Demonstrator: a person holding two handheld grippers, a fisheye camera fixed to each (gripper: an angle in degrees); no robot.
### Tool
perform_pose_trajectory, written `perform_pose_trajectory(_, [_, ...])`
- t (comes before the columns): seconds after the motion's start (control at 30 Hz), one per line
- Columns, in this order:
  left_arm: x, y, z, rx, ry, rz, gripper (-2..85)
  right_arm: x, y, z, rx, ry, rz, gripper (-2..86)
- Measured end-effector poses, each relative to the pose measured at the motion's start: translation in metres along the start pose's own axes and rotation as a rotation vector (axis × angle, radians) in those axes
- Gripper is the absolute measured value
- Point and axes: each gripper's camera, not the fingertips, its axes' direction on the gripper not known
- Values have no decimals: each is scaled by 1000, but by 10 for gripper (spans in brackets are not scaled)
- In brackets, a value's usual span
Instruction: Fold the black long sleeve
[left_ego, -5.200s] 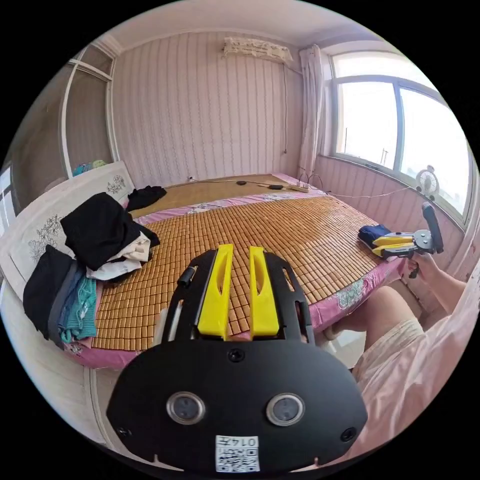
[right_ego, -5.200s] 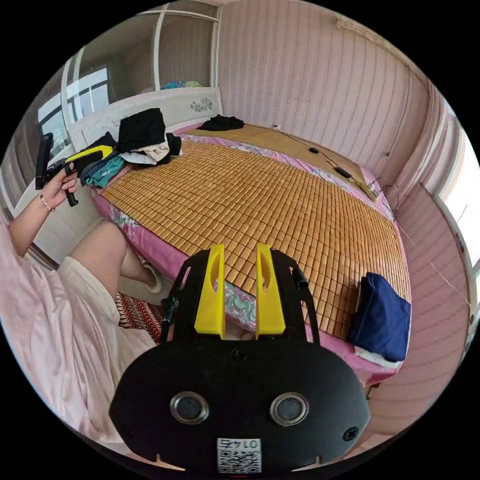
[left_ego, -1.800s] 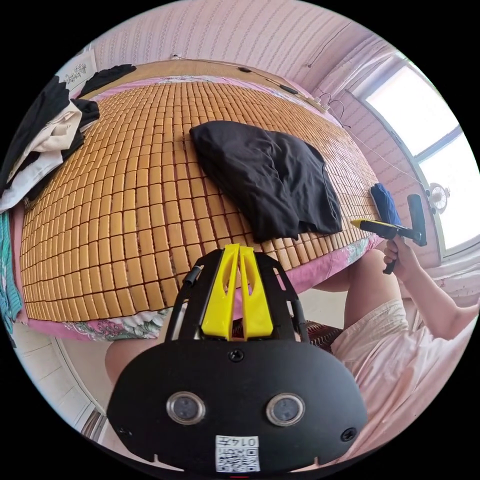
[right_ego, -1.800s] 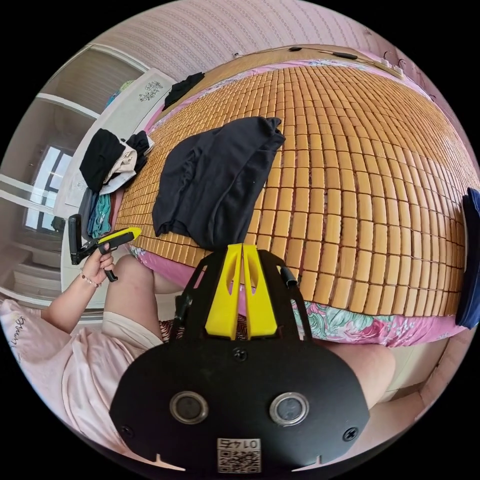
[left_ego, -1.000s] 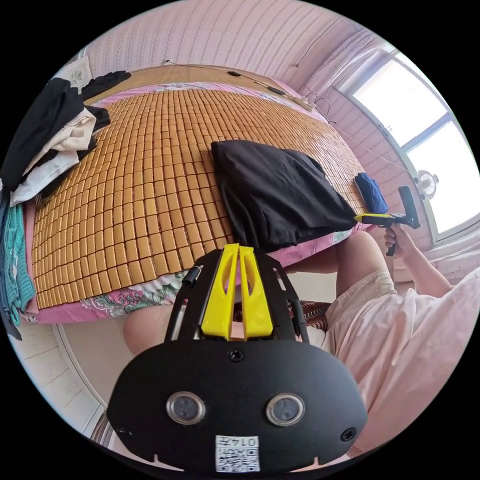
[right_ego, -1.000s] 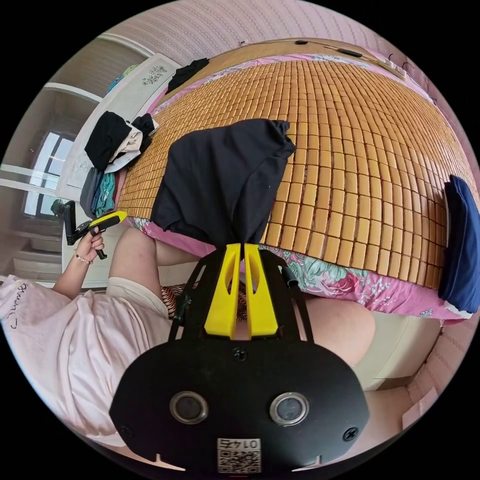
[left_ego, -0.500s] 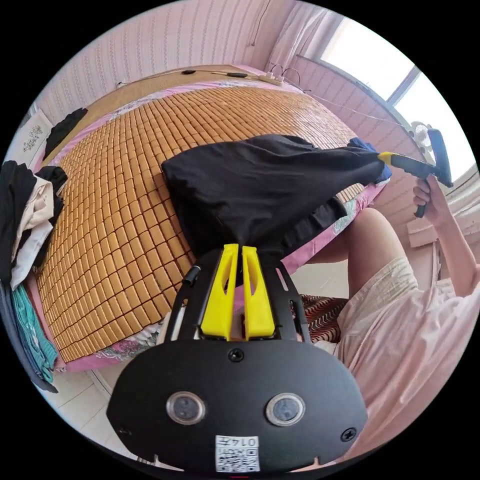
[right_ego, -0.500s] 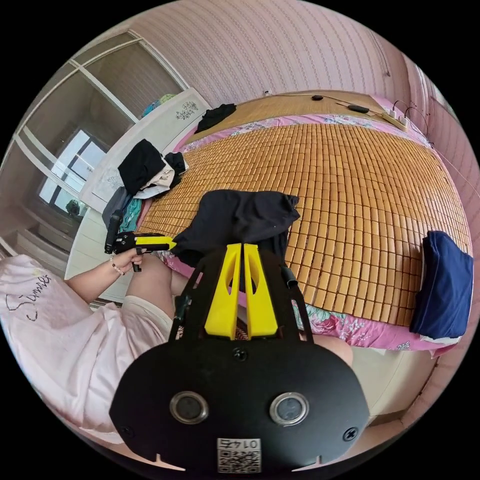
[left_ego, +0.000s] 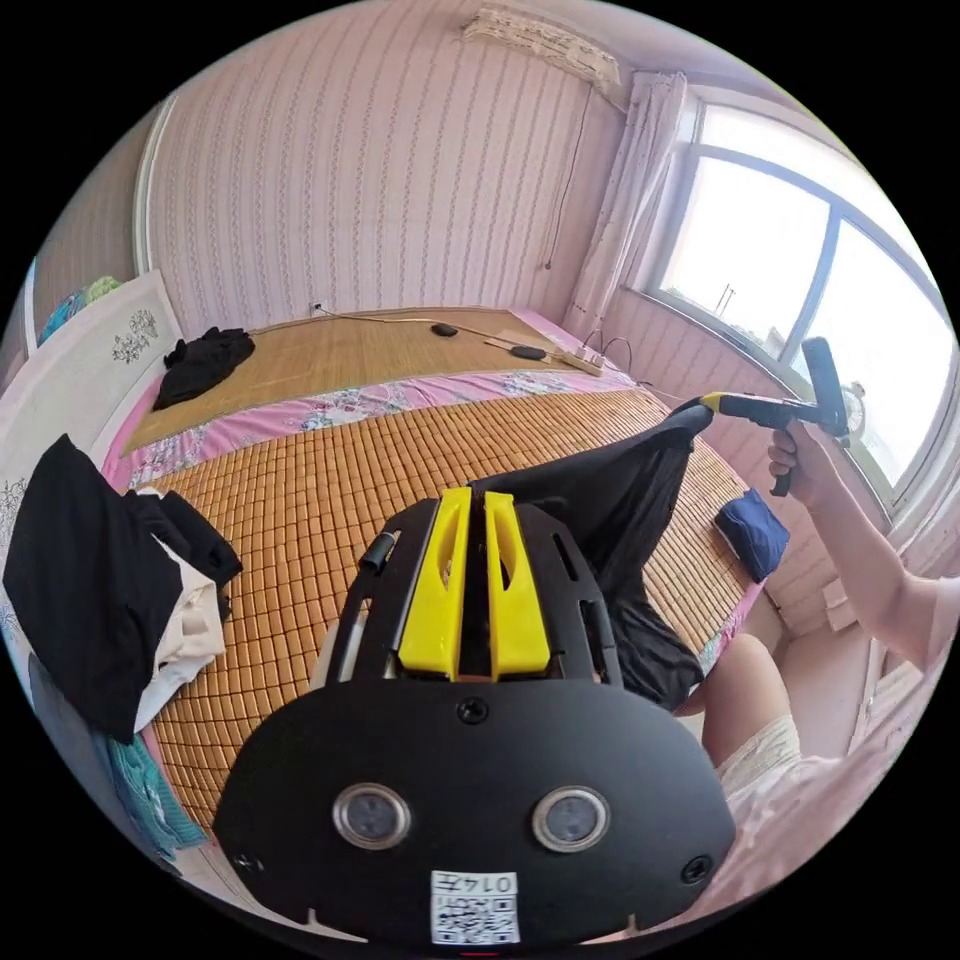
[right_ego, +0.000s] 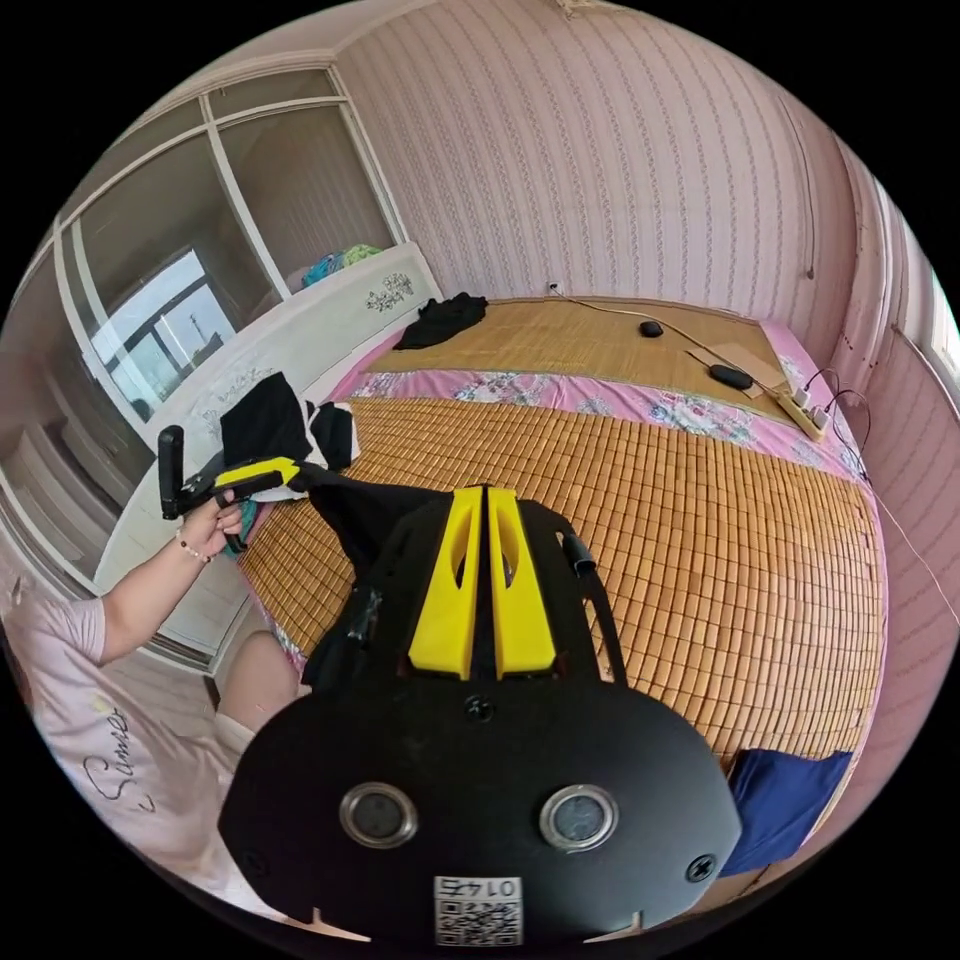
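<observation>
The left gripper (left_ego: 468, 500) has its yellow jaws drawn nearly together on an edge of the black long sleeve (left_ego: 625, 500), and the right gripper (right_ego: 484, 495) pinches another edge the same way, so the garment hangs stretched between them above the near edge of the bamboo mat (left_ego: 330, 480) on the bed. To do this lift-and-spread well, I judge both grips should stay firm and level, the cloth should be shaken out until the sleeves drop free, then laid flat in the mat's bare middle. Beyond it, a pile of clothes (left_ego: 110, 580) lies by the headboard (right_ego: 300, 320) and a folded navy garment (left_ego: 752, 530) sits at the mat's edge. Each gripper carries a coded sticker, and the person's shirt (right_ego: 110, 750) bears cursive lettering too partial to read.
</observation>
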Motion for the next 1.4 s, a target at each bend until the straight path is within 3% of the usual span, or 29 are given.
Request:
perform_pose_trajectory(0.1, [-10,-7,25,-40,-42,-79,43,14,-24,35,-5,78,85,45])
perform_pose_trajectory(0.2, [4,26,37,-87,11,-16,51,-15,0,68,-66,-16,-60,64])
perform_pose_trajectory(0.37, [57,124,46,-220,184,102,42,-122,106,189,-458,-167,-317,85])
perform_pose_trajectory(0.5, [141,196,62,-379,228,292,54,-169,141,249,-589,-133,-397,92])
perform_pose_trajectory(0.57, [176,209,69,-414,217,377,64,-168,137,252,-532,11,-354,19])
perform_pose_trajectory(0.63, [199,212,74,-392,226,403,68,-158,125,247,-555,-32,-318,0])
perform_pose_trajectory(0.93, [258,177,139,-412,196,455,89,-69,85,147,-221,-96,-44,0])
perform_pose_trajectory(1.07, [276,186,161,-514,150,503,80,-111,80,181,-322,-142,-276,25])
perform_pose_trajectory(1.23, [271,200,148,-454,148,478,-1,-166,71,260,-506,-212,-482,91])
perform_pose_trajectory(1.33, [269,207,144,-443,127,510,-8,-176,77,302,-701,-151,-557,84])
perform_pose_trajectory(1.4, [263,207,144,-444,148,498,-9,-175,77,296,-644,-109,-587,47])
